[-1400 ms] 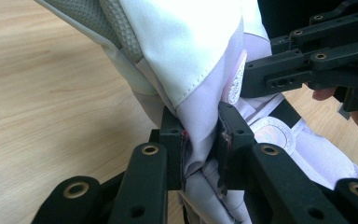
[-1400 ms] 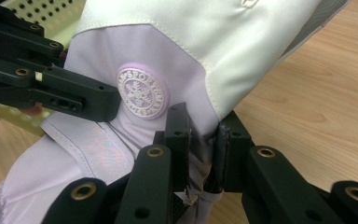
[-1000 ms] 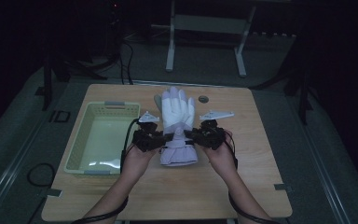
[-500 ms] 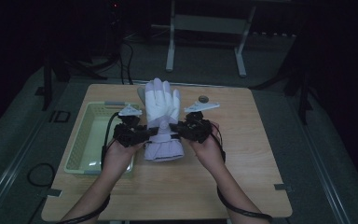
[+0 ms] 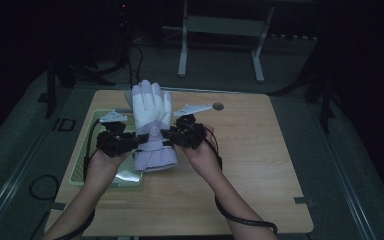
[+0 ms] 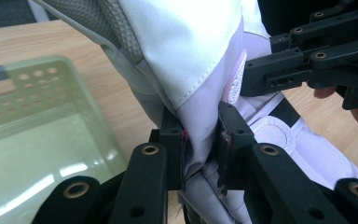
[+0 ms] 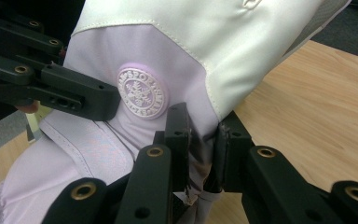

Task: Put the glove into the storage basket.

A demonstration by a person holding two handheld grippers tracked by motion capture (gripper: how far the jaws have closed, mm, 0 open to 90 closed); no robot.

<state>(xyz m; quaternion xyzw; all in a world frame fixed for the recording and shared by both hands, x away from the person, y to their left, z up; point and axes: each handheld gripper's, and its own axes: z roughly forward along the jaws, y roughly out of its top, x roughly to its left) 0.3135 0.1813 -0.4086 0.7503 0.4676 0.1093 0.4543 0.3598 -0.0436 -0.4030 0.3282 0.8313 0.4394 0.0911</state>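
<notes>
The white-and-lilac ski glove hangs above the counter beside the green bin, the left gripper and right gripper each pinching its wrist fabric between their fingers, apparently so it stays spread for carrying.

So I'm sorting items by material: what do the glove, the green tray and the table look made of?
Glove: seemingly woven synthetic fabric, matte white and lilac, stitched seams, embroidered-looking round badge, textured grey palm. Green tray: apparently glossy moulded plastic, perforated walls. Table: wood or wood-look laminate, grain visible.
</notes>
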